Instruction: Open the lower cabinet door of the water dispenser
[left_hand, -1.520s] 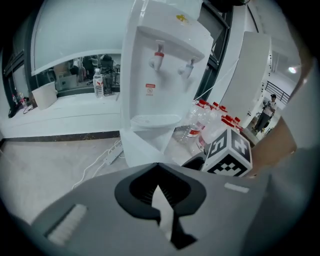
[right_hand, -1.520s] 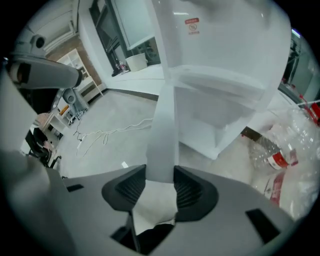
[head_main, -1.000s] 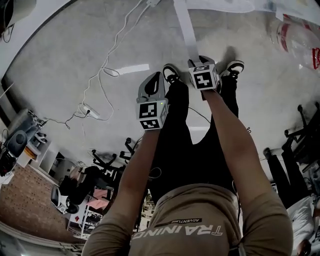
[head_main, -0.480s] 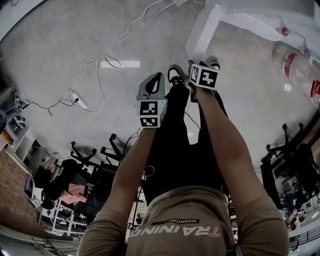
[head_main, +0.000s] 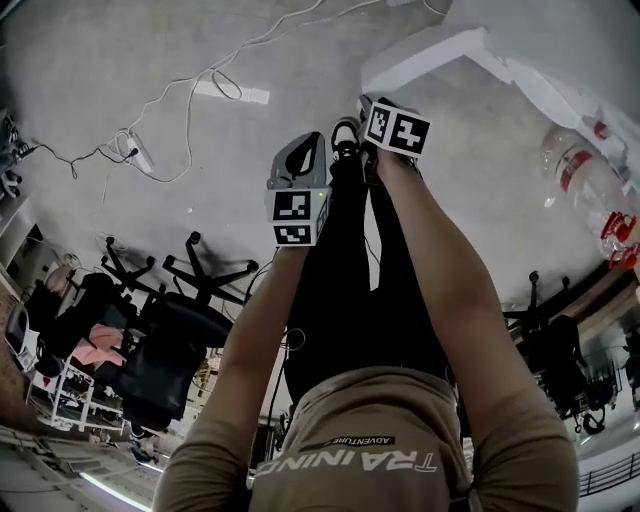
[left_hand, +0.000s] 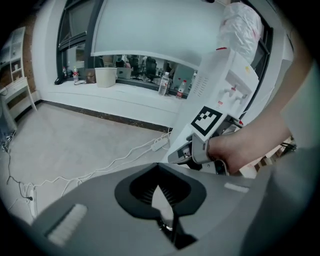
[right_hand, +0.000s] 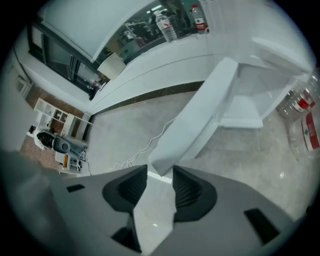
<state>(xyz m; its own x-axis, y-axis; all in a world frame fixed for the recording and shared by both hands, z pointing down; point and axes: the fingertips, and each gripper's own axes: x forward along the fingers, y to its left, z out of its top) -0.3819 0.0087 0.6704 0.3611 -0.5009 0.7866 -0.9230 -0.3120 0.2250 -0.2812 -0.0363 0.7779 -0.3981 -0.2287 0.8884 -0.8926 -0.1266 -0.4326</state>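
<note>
Bottles (right_hand: 300, 112) of clear plastic with red labels, the print too small to read, rest on the floor (right_hand: 120, 135) at three o'clock in the right gripper view. The white water dispenser (left_hand: 227, 82) stands at one o'clock in the left gripper view, with a plastic bag (left_hand: 241, 27) draped over its top. Its lower door (right_hand: 200, 115) is swung out. The right tool (right_hand: 160, 175) is spread, its jaws just easing inward and pinching nothing, with the door's corner at twelve o'clock beyond them. The left tool (left_hand: 158, 184) is pressed together and empty. The shirt (head_main: 370, 455) reads "ADVENTURE".
</note>
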